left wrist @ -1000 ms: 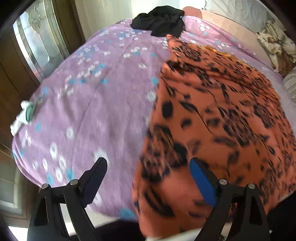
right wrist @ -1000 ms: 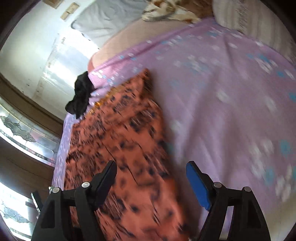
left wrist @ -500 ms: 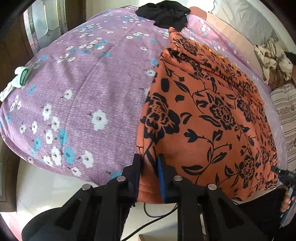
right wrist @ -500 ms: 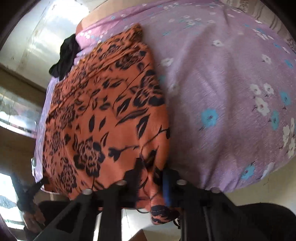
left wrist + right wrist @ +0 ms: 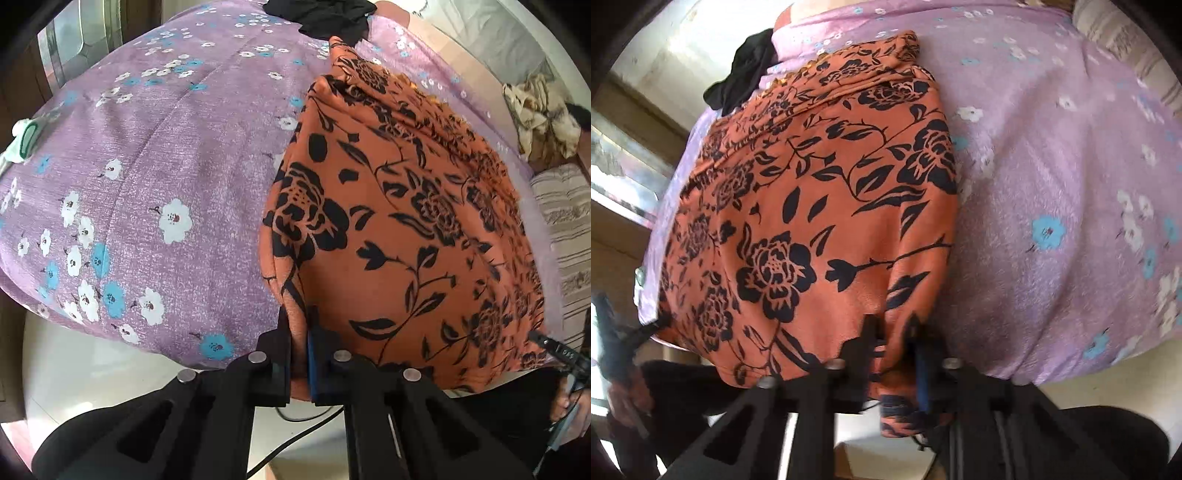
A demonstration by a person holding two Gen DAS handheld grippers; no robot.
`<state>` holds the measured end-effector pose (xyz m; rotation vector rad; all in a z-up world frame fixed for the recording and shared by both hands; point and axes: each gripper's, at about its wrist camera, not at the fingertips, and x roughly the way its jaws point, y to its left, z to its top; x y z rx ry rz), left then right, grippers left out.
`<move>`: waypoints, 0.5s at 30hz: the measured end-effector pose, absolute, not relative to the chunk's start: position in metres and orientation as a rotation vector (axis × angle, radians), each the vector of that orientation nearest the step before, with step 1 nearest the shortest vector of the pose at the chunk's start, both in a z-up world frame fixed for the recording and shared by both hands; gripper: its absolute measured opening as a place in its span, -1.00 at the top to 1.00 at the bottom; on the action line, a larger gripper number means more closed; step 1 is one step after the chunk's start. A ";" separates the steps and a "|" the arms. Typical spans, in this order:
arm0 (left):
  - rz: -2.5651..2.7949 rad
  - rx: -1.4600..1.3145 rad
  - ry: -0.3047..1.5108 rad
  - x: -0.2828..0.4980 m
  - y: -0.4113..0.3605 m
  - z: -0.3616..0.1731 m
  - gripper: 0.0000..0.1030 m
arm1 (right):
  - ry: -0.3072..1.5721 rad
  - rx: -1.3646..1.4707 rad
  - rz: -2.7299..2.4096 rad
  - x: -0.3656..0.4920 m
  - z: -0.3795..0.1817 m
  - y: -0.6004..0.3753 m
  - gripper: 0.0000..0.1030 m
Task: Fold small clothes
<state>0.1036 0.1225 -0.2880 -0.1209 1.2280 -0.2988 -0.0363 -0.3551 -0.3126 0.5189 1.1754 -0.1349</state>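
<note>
An orange garment with a black flower print (image 5: 406, 206) lies spread on a bed covered by a purple flowered sheet (image 5: 155, 177). My left gripper (image 5: 298, 317) is shut on the garment's near left corner at the bed's edge. In the right wrist view the same garment (image 5: 812, 221) fills the left half. My right gripper (image 5: 892, 325) is shut on its near right corner, which hangs over the bed's edge. The right gripper's tip shows at the far right of the left wrist view (image 5: 554, 345).
A black garment (image 5: 325, 18) lies at the far end of the bed, also seen in the right wrist view (image 5: 746, 70). A white and green item (image 5: 24, 138) sits at the bed's left edge. A striped pillow (image 5: 565, 206) and crumpled cloth (image 5: 539, 110) lie to the right.
Both grippers were open one second ago and closed on the garment's near corners by half a second ago. Since then they keep their grip, with little motion.
</note>
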 end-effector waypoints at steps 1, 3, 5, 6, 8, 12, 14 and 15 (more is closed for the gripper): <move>-0.305 -0.127 1.229 0.105 0.124 -0.287 0.87 | 1.170 0.530 -0.125 -0.037 -0.310 -0.358 0.84; -0.349 -0.169 1.231 0.110 0.129 -0.280 0.87 | 1.148 0.571 -0.095 -0.038 -0.302 -0.366 0.85; -0.388 -0.200 1.220 0.116 0.132 -0.271 0.87 | 1.097 0.650 -0.044 -0.040 -0.287 -0.377 0.86; -0.407 -0.213 1.212 0.120 0.133 -0.265 0.87 | 1.070 0.680 -0.025 -0.040 -0.280 -0.383 0.86; -0.455 -0.237 1.183 0.133 0.135 -0.246 0.87 | 1.000 0.742 0.009 -0.037 -0.262 -0.396 0.86; -0.512 -0.269 1.134 0.175 0.132 -0.209 0.87 | 0.868 0.842 0.048 -0.017 -0.229 -0.424 0.86; -0.527 -0.277 1.113 0.197 0.125 -0.194 0.87 | 0.804 0.878 0.048 0.004 -0.212 -0.441 0.86; -0.530 -0.279 1.104 0.209 0.121 -0.186 0.87 | 0.783 0.887 0.040 0.017 -0.206 -0.448 0.86</move>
